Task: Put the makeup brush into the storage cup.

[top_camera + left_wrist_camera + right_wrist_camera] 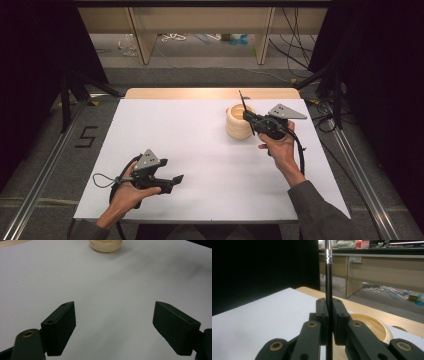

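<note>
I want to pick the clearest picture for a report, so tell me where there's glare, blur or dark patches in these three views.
High view: even light on the white table, black surrounds at both sides. Left gripper view: soft overall, the open left claw blurred, a faint shadow at upper right, the cream pot cropped at the top. Right gripper view: left background black, a glint on the thin black rod clamped in the right claw.

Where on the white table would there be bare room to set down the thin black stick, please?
The wide middle of the white table between the left gripper and the cream holder lies bare, as does the far left. It is crowded only by the holder, where the right gripper clamps the black stick.
</note>
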Tool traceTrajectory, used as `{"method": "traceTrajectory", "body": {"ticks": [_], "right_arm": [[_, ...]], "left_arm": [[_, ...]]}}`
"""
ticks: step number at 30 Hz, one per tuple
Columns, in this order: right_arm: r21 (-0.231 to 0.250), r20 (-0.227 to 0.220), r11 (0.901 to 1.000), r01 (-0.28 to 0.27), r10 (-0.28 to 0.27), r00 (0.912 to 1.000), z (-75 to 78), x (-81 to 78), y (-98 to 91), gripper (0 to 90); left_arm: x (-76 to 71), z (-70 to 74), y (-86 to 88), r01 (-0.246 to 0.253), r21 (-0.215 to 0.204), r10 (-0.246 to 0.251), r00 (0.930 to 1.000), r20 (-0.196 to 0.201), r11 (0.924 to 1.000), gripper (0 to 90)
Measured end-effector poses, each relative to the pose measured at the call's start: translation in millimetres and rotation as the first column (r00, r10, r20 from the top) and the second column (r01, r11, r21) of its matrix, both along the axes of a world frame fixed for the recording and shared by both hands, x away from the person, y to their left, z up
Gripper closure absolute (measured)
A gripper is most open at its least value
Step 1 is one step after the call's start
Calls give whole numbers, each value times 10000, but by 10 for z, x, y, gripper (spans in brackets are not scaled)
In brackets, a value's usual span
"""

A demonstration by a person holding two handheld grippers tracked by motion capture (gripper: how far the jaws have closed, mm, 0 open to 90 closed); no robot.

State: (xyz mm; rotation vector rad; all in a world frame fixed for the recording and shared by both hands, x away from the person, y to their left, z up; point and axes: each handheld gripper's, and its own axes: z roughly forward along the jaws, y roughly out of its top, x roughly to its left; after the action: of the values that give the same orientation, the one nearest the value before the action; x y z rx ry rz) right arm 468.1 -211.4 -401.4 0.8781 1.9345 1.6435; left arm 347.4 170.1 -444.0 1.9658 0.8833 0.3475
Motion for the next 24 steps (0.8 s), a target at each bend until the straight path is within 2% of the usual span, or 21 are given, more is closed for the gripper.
{"method": "traceTrajectory", "body": {"ticks": [1,4,5,6,8,9,13,14,16,17,18,20,22,24], "right_arm": [[59,-173,10000,-56,57,9998,7,14,8,854],[81,-181,10000,-3,4,9998,30,66,42,854],[42,-64,10000,77,-77,9999,34,96,49,855],[17,-200,10000,-14,15,9998,43,97,59,854],[-22,-143,10000,31,-31,9999,50,126,77,854],[-29,20,10000,90,-90,10000,49,149,79,854],[-40,-213,9999,150,-151,9997,49,197,91,854],[-40,-82,9998,200,-201,9998,44,217,93,854],[-52,-206,9997,227,-228,9995,41,243,93,854],[-136,-42,9995,286,-287,9996,39,267,89,854],[-60,-228,9996,268,-269,9994,42,270,99,854],[-177,-252,9995,274,-279,9993,55,298,101,854],[25,-258,9996,289,-288,9993,62,324,114,854],[-124,-56,9993,359,-360,9993,70,360,118,854]], "left_arm": [[0,0,-1,4,0,-4,10000,-5,10000,181],[-1,1,2,-6,-25,6,10000,-16,10000,181],[0,0,2,-9,-61,9,10000,-26,10000,182],[2,1,5,27,-92,-28,10000,-46,10000,181],[0,3,5,-38,-65,38,10000,15,10000,182],[1,3,6,-33,-66,33,10000,12,10000,182],[0,3,3,-37,-106,37,10000,-18,9999,182],[2,2,5,29,-94,-30,10000,-37,10000,182],[-1,3,2,12,-23,-12,10000,-7,10000,181],[1,3,1,39,-23,-39,10000,-4,10000,182],[1,2,0,30,-36,-30,10000,-7,10000,181],[2,2,0,22,-41,-22,10000,-15,10000,181],[1,3,-1,16,-56,-16,10000,-10,10000,181],[2,2,0,34,-92,-34,10000,-18,10000,182]]}}
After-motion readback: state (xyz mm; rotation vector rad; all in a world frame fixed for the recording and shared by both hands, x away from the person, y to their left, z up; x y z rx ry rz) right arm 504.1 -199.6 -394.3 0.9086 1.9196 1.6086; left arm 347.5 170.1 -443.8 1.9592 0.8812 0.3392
